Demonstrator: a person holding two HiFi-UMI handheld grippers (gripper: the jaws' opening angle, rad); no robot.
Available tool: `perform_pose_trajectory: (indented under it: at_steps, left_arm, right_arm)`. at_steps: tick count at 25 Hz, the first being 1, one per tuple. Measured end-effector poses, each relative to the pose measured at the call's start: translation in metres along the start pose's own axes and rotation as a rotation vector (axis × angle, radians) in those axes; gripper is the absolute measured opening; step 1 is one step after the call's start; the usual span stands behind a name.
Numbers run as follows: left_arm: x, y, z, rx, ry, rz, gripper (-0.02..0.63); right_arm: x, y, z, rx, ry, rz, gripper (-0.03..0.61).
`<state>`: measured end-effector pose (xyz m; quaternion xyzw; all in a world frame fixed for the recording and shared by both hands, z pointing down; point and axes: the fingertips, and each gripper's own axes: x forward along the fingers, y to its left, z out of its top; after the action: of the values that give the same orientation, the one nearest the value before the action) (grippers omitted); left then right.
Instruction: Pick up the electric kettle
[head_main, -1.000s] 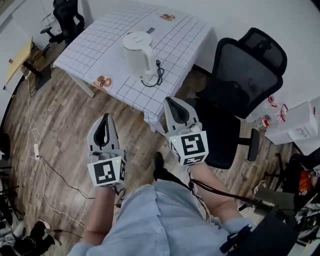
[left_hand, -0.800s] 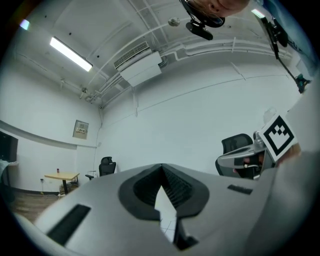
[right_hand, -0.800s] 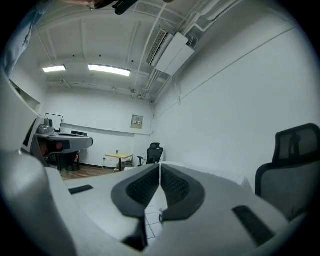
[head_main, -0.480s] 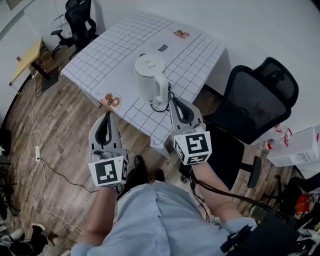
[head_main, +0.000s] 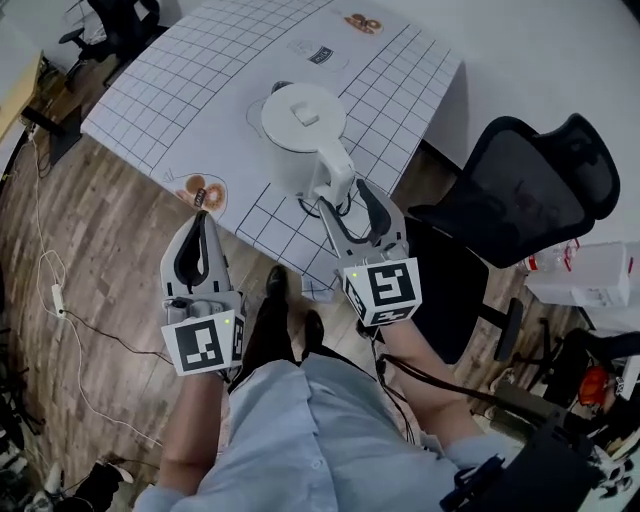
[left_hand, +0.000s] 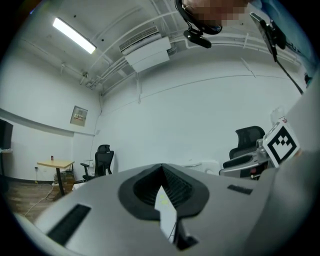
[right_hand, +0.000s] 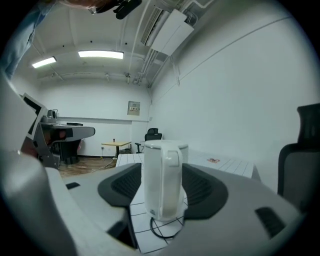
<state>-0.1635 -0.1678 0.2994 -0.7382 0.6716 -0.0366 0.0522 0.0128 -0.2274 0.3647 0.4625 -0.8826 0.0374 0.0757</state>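
Observation:
The white electric kettle (head_main: 300, 130) stands upright near the front edge of the grid-patterned table (head_main: 180, 90), its handle (head_main: 335, 178) turned toward me. My right gripper (head_main: 350, 200) is level with the handle and its jaws are opening. The handle sits just between the fingertips, and the pads do not press on it. In the right gripper view the kettle (right_hand: 162, 175) fills the gap straight ahead of the right gripper (right_hand: 161, 195). My left gripper (head_main: 200, 222) hangs shut and empty over the floor, left of the table's corner. Its closed pads (left_hand: 165, 187) hold nothing.
A black cable (head_main: 335, 208) loops on the cloth at the kettle's base. Doughnut stickers (head_main: 198, 190) mark the table's near-left edge. A black office chair (head_main: 520, 200) stands close on the right, another chair (head_main: 110, 20) far left. Cords (head_main: 50, 290) trail over the wooden floor.
Both grippers have moved forward toward the table. The right gripper's jaws, shut before, now stand wide apart at the kettle's handle. The left gripper stays shut.

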Motion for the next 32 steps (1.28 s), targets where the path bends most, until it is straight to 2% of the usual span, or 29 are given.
perform_pose_trajectory:
  at_steps: [6,15,22,25,32]
  left_arm:
    - [0.028,0.013,-0.034,-0.014,0.066,-0.032,-0.002]
    - [0.051,0.021,-0.066,-0.026,0.138,-0.066,-0.002]
    - [0.06,0.026,-0.069,-0.024,0.148,-0.067,-0.002]
    - [0.062,0.025,-0.065,-0.018,0.142,-0.069,-0.002]
    - [0.066,0.026,-0.054,-0.012,0.12,-0.071,-0.002]
  right_arm:
    - [0.039,-0.011,-0.035,0.02,0.068,-0.027,0.245]
    - [0.066,-0.019,-0.057,0.036,0.09,-0.045,0.244]
    - [0.068,-0.014,-0.053,0.004,0.061,-0.019,0.225]
    - [0.068,-0.009,-0.053,-0.022,0.079,-0.011,0.172]
    - [0.071,-0.011,-0.051,0.013,0.114,0.006,0.144]
